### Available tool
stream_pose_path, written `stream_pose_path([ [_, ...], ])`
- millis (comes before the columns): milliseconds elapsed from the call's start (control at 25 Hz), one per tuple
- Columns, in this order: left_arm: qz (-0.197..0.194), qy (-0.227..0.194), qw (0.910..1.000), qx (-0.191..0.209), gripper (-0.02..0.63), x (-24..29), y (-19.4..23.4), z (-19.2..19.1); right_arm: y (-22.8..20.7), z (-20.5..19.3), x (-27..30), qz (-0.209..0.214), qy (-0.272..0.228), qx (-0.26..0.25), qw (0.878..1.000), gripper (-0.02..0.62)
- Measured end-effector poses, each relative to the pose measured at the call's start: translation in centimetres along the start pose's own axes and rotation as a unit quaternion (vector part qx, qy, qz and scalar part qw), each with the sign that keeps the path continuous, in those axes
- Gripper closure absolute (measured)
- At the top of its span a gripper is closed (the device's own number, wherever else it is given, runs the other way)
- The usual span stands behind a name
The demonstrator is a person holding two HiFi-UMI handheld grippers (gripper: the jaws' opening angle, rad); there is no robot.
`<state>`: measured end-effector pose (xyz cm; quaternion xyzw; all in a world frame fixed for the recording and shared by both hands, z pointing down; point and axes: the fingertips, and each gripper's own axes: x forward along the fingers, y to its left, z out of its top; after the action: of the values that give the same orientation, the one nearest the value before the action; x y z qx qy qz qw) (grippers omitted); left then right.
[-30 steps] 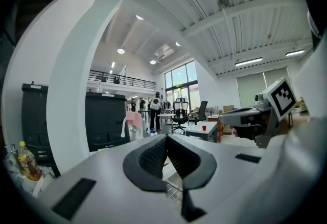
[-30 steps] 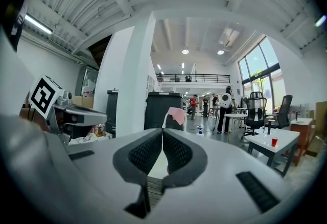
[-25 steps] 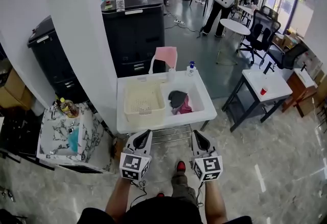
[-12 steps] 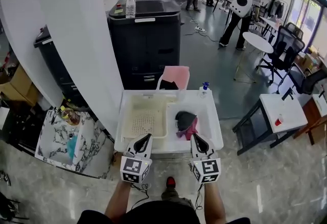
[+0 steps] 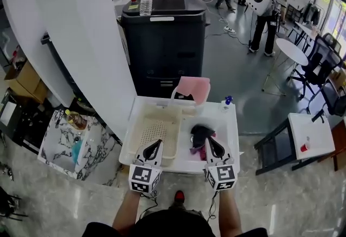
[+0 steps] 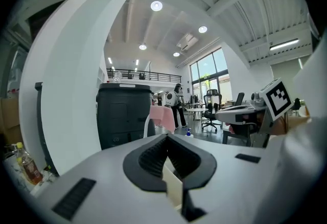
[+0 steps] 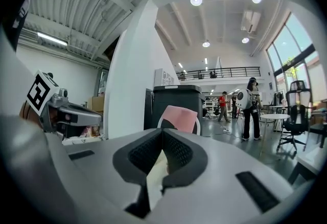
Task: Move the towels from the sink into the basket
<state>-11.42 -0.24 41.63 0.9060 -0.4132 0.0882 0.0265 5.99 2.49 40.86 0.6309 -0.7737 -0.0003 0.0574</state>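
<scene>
Reach stage at the near edge of the sink (image 5: 181,166), left gripper (image 5: 156,144) and right gripper (image 5: 210,142) closed empty, next needing jaws opened over the towels (image 5: 199,136).

Sink (image 5: 181,167): white. Basket (image 5: 154,129), left of centre: cream, speckled with small holes. Dark towel (image 5: 201,133), centre: charcoal. Pink towel (image 5: 195,150), centre: magenta. Cloth (image 5: 193,89), above centre: pale pink. Copier (image 5: 165,41), upper centre: black. Pillar (image 5: 86,41), upper left: white. Low table (image 5: 62,149), lower left: white marble with dark veins. Side table (image 5: 312,132), right edge: white top, black legs. Cup (image 5: 305,147) on it: red. Floor (image 5: 281,203): grey-beige, faintly veined tile. Shoe (image 5: 178,196), bottom centre: red. Left gripper (image 5: 157,143) and right gripper (image 5: 208,141): light grey shells, black ribbed pads, cubes with black-and-white square markers.
</scene>
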Motion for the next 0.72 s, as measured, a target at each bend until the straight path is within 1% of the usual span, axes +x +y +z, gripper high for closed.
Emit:
stream_pose_path([
  [240, 0.034, 0.005, 0.9994, -0.008, 0.603, 1.3, 1.8, -0.6, -1.0, -0.3, 3.2, 0.029, -0.003, -0.003, 1.0, 0.566],
  [440, 0.054, 0.003, 0.9985, -0.011, 0.603, 1.9, 2.9, -0.4, -1.8, 0.3, 5.3, 0.042, -0.01, -0.011, 0.999, 0.566],
  [720, 0.081, 0.001, 0.9965, -0.022, 0.603, 2.8, 4.5, -0.2, -3.5, 2.8, 8.9, 0.061, -0.027, -0.049, 0.997, 0.565],
])
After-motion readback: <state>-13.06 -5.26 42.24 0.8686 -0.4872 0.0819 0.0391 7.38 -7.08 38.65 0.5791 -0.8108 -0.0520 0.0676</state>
